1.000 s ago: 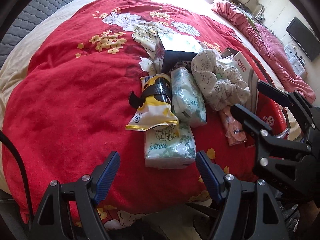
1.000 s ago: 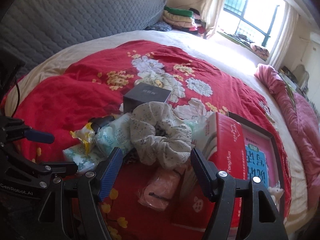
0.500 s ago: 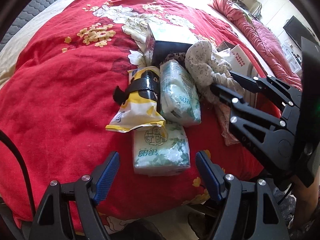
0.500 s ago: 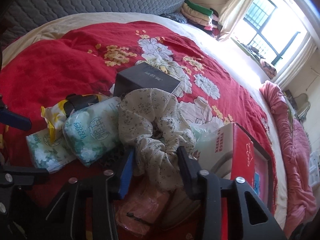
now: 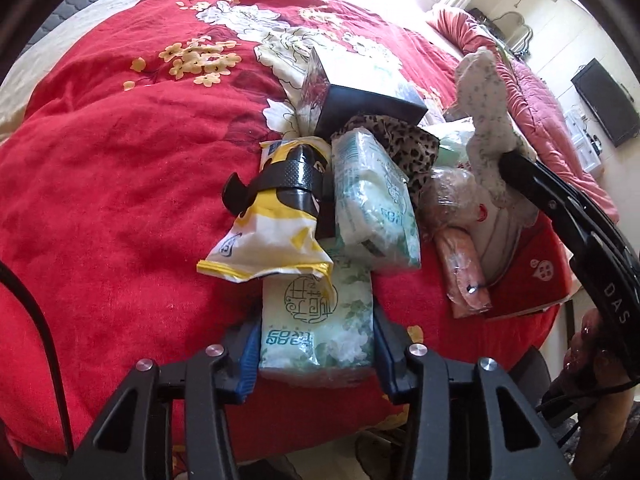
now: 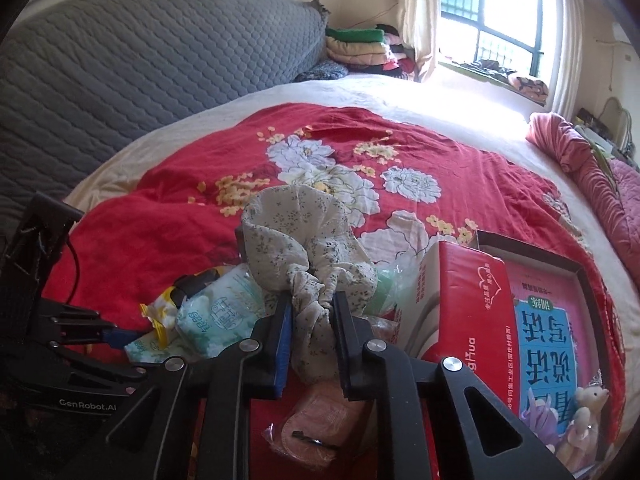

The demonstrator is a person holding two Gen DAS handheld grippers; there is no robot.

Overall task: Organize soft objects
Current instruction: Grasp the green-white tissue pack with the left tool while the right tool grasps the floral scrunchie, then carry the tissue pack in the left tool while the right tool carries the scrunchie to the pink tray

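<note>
On the red floral blanket (image 5: 120, 200) lies a green-and-white tissue pack (image 5: 316, 320). It sits between the blue pads of my left gripper (image 5: 316, 348), whose jaws are closing and touch both of its sides. My right gripper (image 6: 310, 320) is shut on a cream floral scrunchie (image 6: 304, 240), which hangs bunched above the pile. From the left wrist view the scrunchie (image 5: 486, 112) is lifted at the right, in the right gripper (image 5: 510, 162). A second tissue pack (image 5: 376, 208), a yellow snack bag (image 5: 276, 240) and a leopard-print cloth (image 5: 408, 140) lie in the pile.
A black box (image 5: 360, 96) stands behind the pile. A pink pouch (image 5: 464, 276), a red carton (image 6: 472, 312) and a pink book (image 6: 552, 340) lie to the right. A hand (image 5: 588, 344) holds the right gripper. A grey headboard (image 6: 140, 60) and folded clothes (image 6: 360, 48) are at the back.
The left jaws narrowed from wide open onto the near tissue pack. The right jaws closed on the scrunchie and raised it, uncovering the leopard-print cloth.
</note>
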